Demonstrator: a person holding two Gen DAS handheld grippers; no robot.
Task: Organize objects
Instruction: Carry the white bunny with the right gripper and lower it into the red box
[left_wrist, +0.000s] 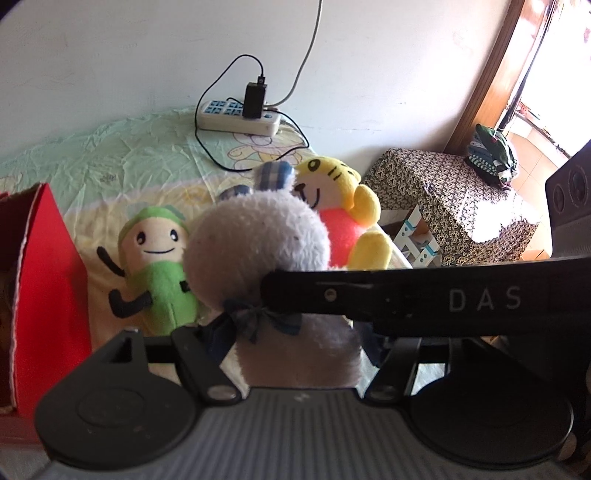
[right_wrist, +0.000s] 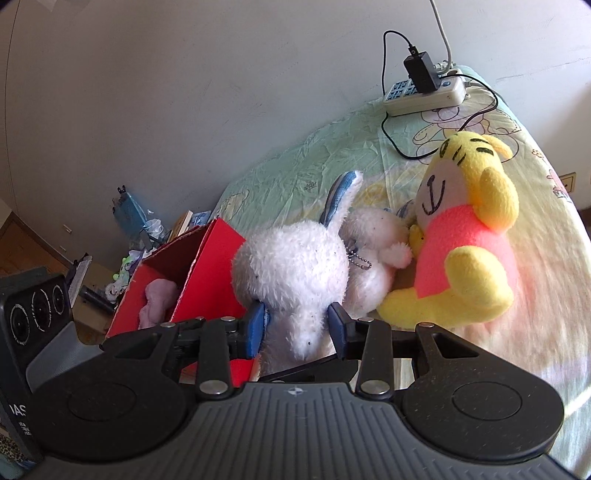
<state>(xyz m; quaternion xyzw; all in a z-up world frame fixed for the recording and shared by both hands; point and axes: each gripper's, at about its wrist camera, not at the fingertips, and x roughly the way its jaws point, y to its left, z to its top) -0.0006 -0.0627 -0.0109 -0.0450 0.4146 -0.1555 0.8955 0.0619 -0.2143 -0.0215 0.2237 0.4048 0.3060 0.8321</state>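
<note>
A white plush rabbit (left_wrist: 258, 236) with blue checked ears is held between both grippers. My right gripper (right_wrist: 297, 323) is shut on the rabbit (right_wrist: 291, 273), its blue pads (right_wrist: 256, 325) pressed into the fur. My left gripper (left_wrist: 291, 332) has the rabbit's body between its jaws; the right gripper's black bar crosses in front and hides its fingertips. A yellow tiger plush (right_wrist: 465, 236) in a pink shirt sits to the right, also in the left wrist view (left_wrist: 343, 206). A green plush (left_wrist: 155, 258) lies on the bed. A red box (right_wrist: 192, 273) with a pink plush (right_wrist: 157, 299) inside stands left.
A power strip (left_wrist: 240, 118) with a black charger and cables lies on the bed by the wall. A patterned covered stand (left_wrist: 454, 206) is beyond the bed's right edge. Clutter (right_wrist: 129, 236) sits on the floor left of the red box (left_wrist: 48, 280).
</note>
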